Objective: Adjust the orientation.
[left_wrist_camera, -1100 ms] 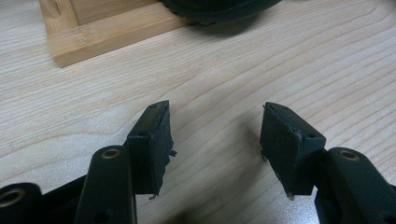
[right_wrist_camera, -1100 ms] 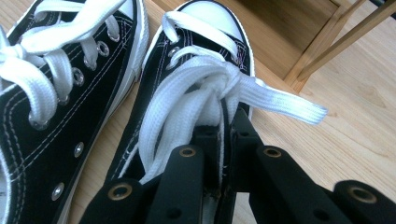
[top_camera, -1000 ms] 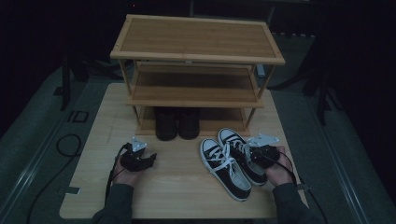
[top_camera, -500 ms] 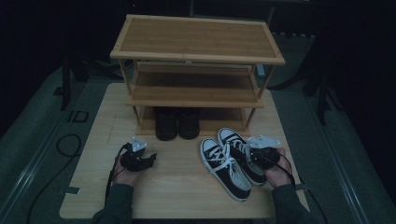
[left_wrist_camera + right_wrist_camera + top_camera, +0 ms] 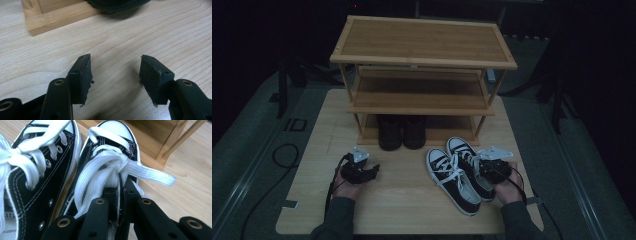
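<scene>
Fingers of your right gripper (image 5: 120,192) pinched shut on the right sneaker (image 5: 472,167) tongue, beside its mate (image 5: 452,180) on the bench (image 5: 402,205). Left gripper (image 5: 115,75) fingers wide open, holding nothing, near the rack (image 5: 422,55).

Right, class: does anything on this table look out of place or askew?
The pair of black-and-white sneakers lies angled on the table in front of the wooden rack, while dark shoes sit squarely on its bottom shelf. The right gripper is shut on the nearer sneaker.
</scene>
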The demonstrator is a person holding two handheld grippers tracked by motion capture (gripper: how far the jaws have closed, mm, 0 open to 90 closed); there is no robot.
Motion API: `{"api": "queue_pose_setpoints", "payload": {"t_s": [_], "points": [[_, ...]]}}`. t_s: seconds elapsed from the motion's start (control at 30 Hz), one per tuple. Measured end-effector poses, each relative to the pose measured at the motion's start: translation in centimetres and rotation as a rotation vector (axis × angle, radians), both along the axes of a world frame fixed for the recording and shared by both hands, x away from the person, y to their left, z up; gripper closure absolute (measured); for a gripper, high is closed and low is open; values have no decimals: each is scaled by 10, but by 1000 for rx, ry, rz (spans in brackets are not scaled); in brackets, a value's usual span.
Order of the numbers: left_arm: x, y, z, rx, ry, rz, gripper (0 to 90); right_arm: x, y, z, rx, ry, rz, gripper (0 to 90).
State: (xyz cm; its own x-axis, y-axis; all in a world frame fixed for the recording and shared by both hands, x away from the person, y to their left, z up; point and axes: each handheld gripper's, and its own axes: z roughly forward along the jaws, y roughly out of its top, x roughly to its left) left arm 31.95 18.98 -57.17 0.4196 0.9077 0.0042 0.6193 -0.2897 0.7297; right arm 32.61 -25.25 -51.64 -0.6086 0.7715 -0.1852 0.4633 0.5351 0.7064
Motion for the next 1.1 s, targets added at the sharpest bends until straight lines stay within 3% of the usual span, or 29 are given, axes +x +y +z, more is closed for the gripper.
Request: {"api": "queue_pose_setpoints", "payload": {"t_s": [0.17, 0.27, 0.53, 0.77, 0.9, 1.1], "points": [[0, 0, 0, 0, 0, 0, 435, -2, -4, -2, 11, 26, 3, 846], [0, 0, 0, 0, 0, 0, 434, 2, -6, -2, 10, 75, 4, 834], [0, 0, 0, 0, 0, -1, 434, 1, -11, 4, -29, 159, 60, 724], [0, 0, 0, -1, 0, -1, 434, -5, -17, 12, -54, 165, 63, 660], [0, 0, 0, -1, 0, -1, 435, -9, -24, 21, -17, 187, 68, 646], [0, 0, 0, -1, 0, 0, 435, -16, -30, 34, -16, 189, 76, 644]]}}
